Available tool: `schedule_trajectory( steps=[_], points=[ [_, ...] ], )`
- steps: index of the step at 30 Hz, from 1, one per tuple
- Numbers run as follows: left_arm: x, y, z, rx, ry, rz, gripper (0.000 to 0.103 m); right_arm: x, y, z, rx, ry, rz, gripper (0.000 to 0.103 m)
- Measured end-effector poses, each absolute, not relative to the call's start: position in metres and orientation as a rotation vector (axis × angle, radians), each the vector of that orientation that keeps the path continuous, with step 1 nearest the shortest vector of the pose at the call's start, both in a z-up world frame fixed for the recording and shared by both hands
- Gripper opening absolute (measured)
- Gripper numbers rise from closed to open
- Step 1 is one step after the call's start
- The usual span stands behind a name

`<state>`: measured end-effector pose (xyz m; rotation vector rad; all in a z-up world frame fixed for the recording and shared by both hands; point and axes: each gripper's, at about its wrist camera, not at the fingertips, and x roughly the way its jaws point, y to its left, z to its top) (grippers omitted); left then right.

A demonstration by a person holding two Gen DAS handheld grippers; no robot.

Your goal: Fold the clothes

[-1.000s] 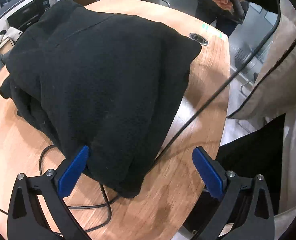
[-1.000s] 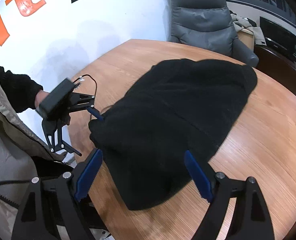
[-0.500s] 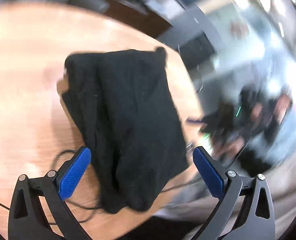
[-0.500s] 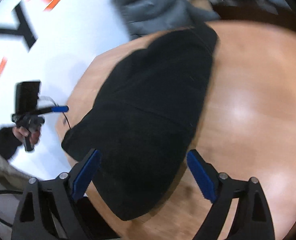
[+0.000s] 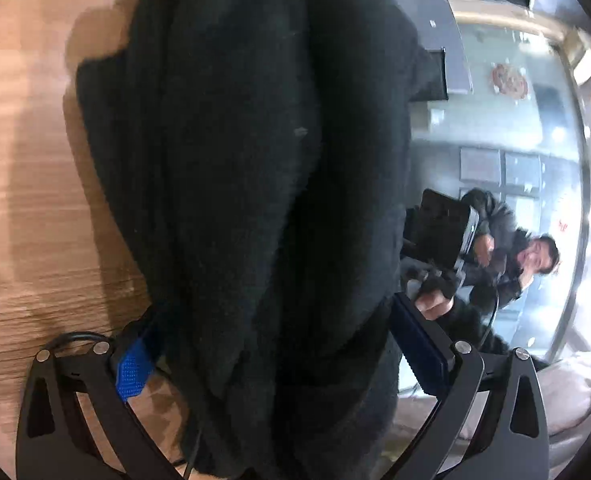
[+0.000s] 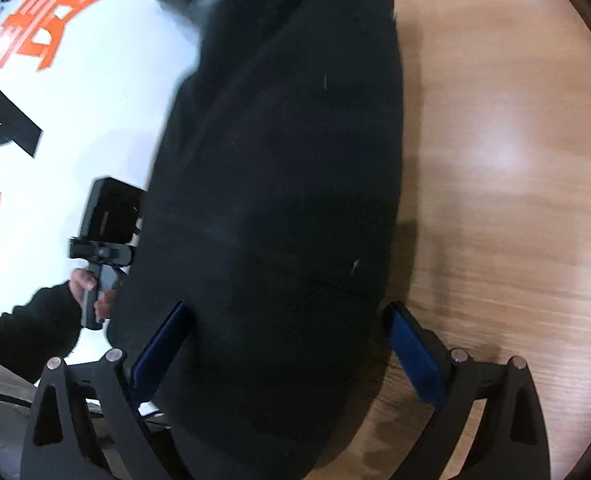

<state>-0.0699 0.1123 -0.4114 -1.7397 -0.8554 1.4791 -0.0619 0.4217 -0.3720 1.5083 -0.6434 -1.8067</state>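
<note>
The supporting surface is a wooden table [image 5: 35, 200] with a light brown grain finish and a rounded edge. A black fleece garment [image 5: 247, 160], folded into a thick bundle, lies on it. A thin black cable [image 5: 75, 335] rests beside the garment.

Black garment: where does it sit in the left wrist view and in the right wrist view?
Left wrist: the black garment fills the centre from top to bottom, running down between the open blue fingers.
Right wrist: garment fills the centre, between that gripper's open fingers.
Shared landmark: the wooden table, left of the garment there, right of it here.
</note>
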Motion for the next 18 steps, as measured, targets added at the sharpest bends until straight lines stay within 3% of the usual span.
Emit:
schedule_trajectory(
  steps=[2,4,5,9,13,18],
  points=[
    [-0.07,0.114,-0.412,-1.733,-0.874,1.477,0.103,-0.064,0.414,-0.372,1.489,-0.634,-1.818,0.097],
    [-0.07,0.116,-0.412,-1.726,-0.891,1.475,0.102,-0.066,0.41,-0.372,1.488,-0.649,-1.83,0.089],
    [-0.07,0.118,-0.411,-1.721,-0.883,1.476,0.102,-0.067,0.41,-0.373,1.493,-0.642,-1.844,0.078],
    [-0.068,0.125,-0.405,-1.699,-0.863,1.485,0.079,-0.065,0.41,-0.371,1.525,-0.642,-1.879,0.053],
    [-0.062,0.121,-0.388,-1.627,-0.897,1.527,0.058,-0.058,0.4,-0.355,1.537,-0.6,-1.923,0.046],
    [-0.05,0.106,-0.351,-1.551,-0.92,1.554,0.056,-0.042,0.378,-0.324,1.476,-0.548,-1.971,0.041]
  ],
)
